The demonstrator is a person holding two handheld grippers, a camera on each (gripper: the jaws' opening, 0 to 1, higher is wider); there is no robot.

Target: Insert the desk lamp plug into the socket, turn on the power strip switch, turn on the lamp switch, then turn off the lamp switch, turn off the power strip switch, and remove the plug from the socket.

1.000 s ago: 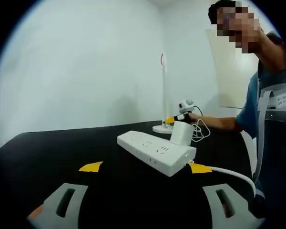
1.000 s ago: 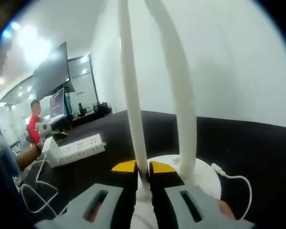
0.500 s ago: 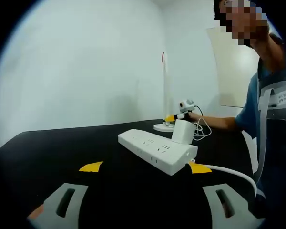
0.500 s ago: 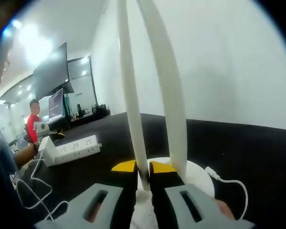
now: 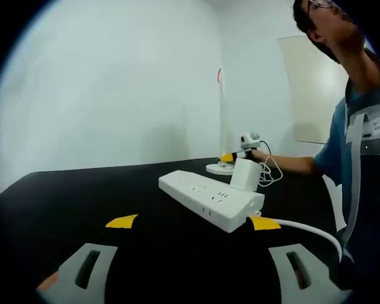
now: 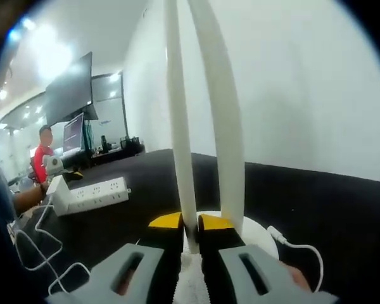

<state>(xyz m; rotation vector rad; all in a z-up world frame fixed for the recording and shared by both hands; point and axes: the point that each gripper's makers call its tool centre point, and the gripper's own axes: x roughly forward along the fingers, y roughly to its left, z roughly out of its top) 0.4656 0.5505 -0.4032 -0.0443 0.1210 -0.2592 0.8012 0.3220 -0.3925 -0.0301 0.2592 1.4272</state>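
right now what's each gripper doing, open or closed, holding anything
Left gripper: open, holding nothing, short of the power strip.
Right gripper: shut, jaws together at the foot of the lamp stem.

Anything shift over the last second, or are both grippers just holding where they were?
Almost nothing changed. The right gripper stays shut at the foot of the lamp stem over its round base; its view only swung slightly. The left gripper stays open, hovering short of the power strip, touching nothing. The white adapter is still plugged into the strip, and the lamp looks unlit throughout.
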